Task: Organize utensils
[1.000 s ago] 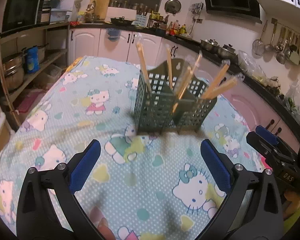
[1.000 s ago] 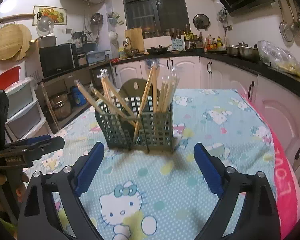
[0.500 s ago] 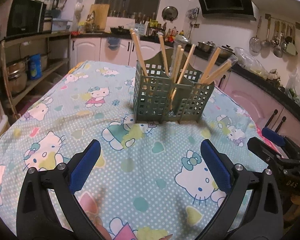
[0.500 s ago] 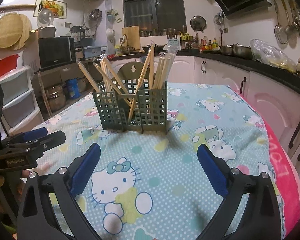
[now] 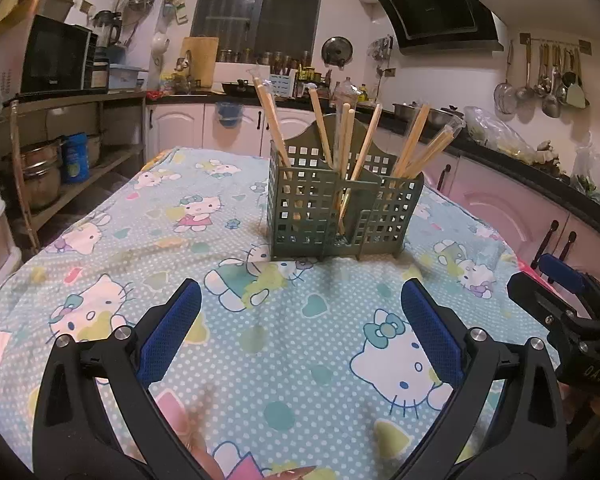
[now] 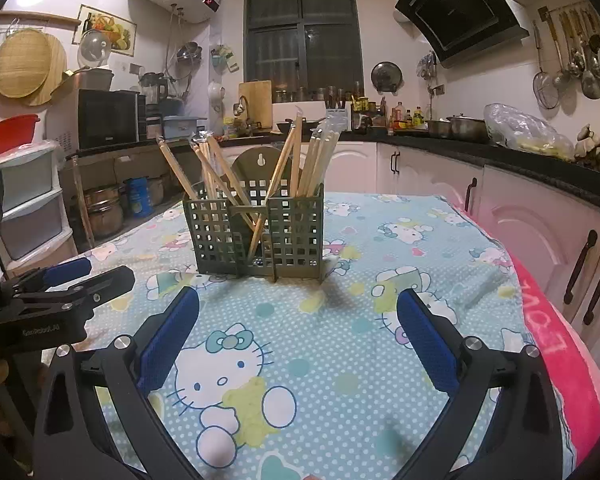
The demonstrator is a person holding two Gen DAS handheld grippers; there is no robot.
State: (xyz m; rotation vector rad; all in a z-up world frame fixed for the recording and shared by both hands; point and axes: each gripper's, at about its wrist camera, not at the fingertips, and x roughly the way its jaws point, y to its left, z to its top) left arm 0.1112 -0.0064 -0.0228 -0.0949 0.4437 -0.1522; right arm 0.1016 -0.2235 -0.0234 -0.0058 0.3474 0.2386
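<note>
Wooden chopsticks bristle from the green perforated plastic utensil caddy, standing straight ahead of both claws, well clear of either. Left gripper gapes wide, blue pads apart, nothing between them! Right gripper too: jaws just spread further, empty. Beneath both lies the pale blue cartoon-cat patterned tablecloth; kitchen counters beyond.

Both hand-held grippers, left and right, gape wide, empty.
</note>
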